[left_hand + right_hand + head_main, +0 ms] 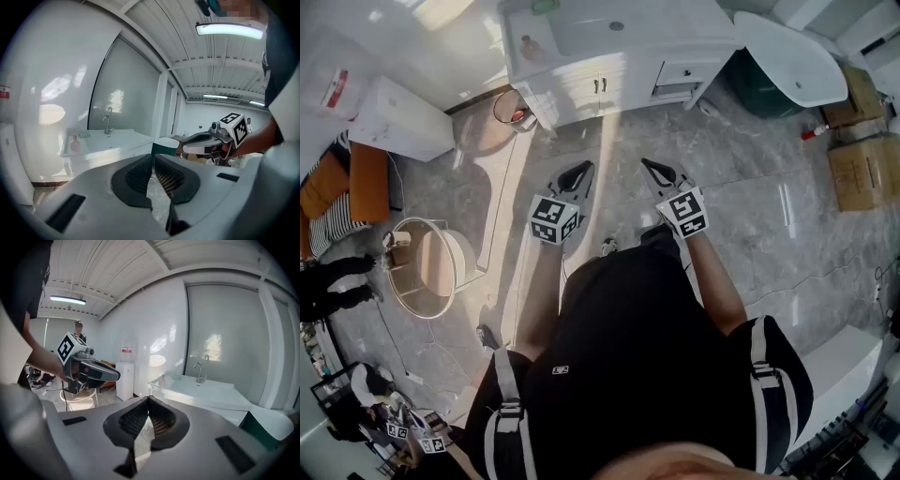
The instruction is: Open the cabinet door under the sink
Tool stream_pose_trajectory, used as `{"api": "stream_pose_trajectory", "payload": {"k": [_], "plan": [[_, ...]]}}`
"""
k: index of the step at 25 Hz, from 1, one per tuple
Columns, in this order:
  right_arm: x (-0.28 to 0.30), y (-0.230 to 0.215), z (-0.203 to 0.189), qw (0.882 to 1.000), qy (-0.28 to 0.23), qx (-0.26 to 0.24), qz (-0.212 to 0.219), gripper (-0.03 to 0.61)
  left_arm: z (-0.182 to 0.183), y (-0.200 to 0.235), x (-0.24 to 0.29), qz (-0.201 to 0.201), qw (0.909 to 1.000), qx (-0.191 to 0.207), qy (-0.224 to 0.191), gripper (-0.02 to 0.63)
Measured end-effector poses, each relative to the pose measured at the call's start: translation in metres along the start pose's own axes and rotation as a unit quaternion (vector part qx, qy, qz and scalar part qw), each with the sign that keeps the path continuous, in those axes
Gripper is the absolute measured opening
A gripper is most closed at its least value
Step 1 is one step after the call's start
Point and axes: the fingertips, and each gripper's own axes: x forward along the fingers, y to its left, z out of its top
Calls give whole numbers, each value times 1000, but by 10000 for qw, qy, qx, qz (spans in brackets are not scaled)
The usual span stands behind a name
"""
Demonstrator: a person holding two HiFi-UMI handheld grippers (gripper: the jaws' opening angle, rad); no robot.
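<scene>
ahead, open floor [675,141] before cabinet door [577,94]

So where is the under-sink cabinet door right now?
Head view, top centre: the cabinet doors sit closed below the sink, left of the drawers, with the bathtub further right.

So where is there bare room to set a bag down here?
The grey floor in front of the sink cabinet is bare, up to the bathtub. Crowded: cardboard boxes right, round stool left.
</scene>
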Motion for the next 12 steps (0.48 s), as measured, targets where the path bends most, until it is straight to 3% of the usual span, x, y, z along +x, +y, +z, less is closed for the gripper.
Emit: {"api": "stream_pose_trajectory", "payload": {"k": [12], "plan": [[8,13,13,9996,-254,47,-119,60,-1,7,-9,-98,9999,-23,-41,29]]}}
